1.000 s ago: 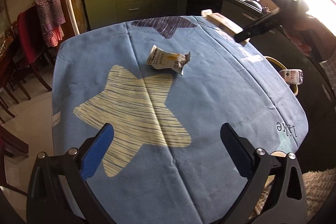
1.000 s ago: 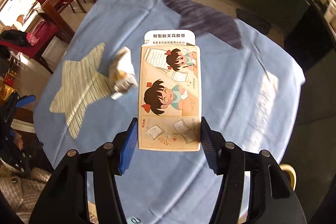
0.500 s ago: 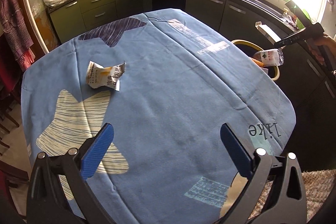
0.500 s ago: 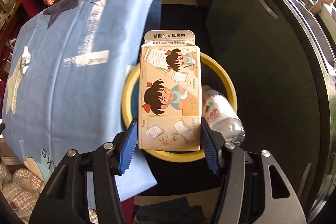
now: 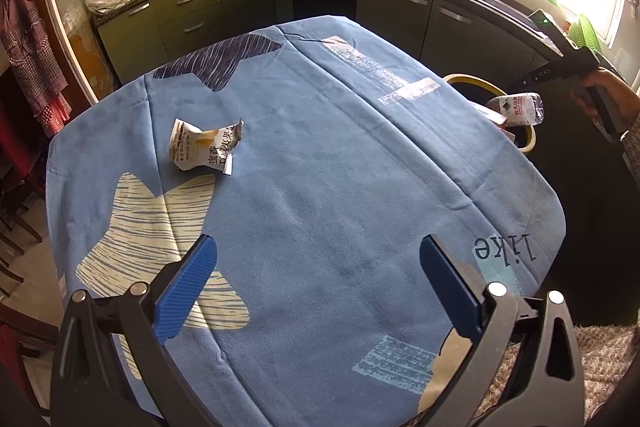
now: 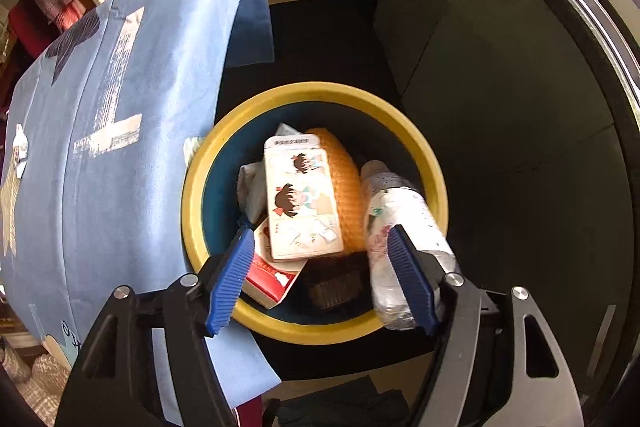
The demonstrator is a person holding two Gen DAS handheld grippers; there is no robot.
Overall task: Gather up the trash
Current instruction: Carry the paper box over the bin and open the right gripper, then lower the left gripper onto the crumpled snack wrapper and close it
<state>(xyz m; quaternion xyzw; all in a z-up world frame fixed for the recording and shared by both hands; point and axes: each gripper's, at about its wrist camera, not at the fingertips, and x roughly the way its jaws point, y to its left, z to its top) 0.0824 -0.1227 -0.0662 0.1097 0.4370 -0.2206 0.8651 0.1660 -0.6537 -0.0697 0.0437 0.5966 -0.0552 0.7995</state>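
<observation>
A crumpled white snack wrapper (image 5: 204, 151) lies on the blue tablecloth (image 5: 320, 167), far ahead and left of my open, empty left gripper (image 5: 316, 279). My right gripper (image 6: 320, 275) is open and empty above the yellow-rimmed trash bin (image 6: 432, 163) beside the table. The cartoon-printed box (image 6: 300, 203) lies in the bin on other trash. A clear plastic bottle (image 6: 400, 223) leans on the bin's right rim. The bin (image 5: 476, 81) and the bottle (image 5: 518, 109) also show in the left wrist view at the table's right edge.
The bin also holds an orange object (image 6: 348, 187), a red and white carton (image 6: 268, 275) and crumpled paper (image 6: 250, 187). Dark kitchen cabinets (image 5: 460, 23) stand close behind the bin. Chairs (image 5: 16, 163) stand left of the table.
My right gripper has swung from over the table to over the bin, opened and let go of the cartoon box, which now lies in the bin. My left gripper has stayed open.
</observation>
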